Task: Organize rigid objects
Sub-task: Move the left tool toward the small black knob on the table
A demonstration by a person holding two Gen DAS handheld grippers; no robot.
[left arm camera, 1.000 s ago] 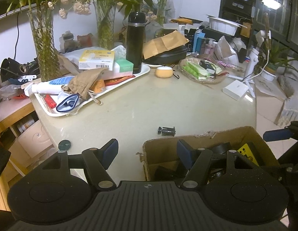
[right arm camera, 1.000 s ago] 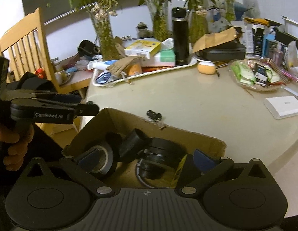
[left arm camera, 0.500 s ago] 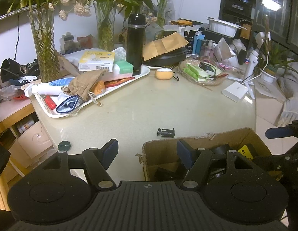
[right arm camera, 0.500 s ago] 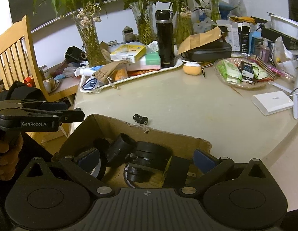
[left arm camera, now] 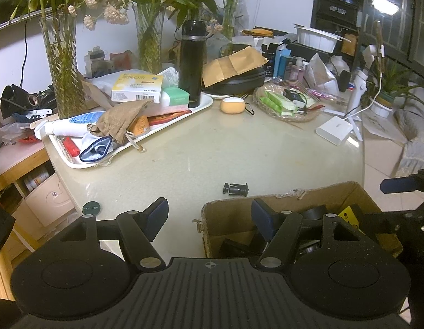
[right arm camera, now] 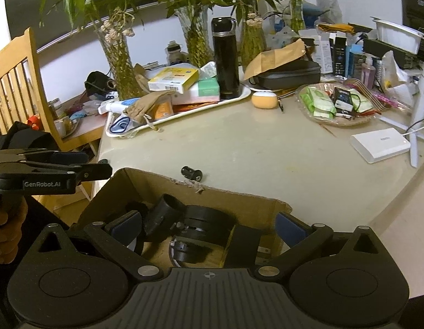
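Cluttered beige table, leafy vases

— What stands in front of my tongs?

— A cardboard box sits at the near table edge, its torn back wall rising between me and the table. It is crowded with black parts.

— Where is there room?

— The middle of the table is bare beyond the box, except for one small black knob lying just behind the wall.

— And farther out?

— A loaded white tray closes the left side, a tall black flask standing on it. A wicker dish and a white power block fill the right. My left gripper hangs open beside the box's left corner.
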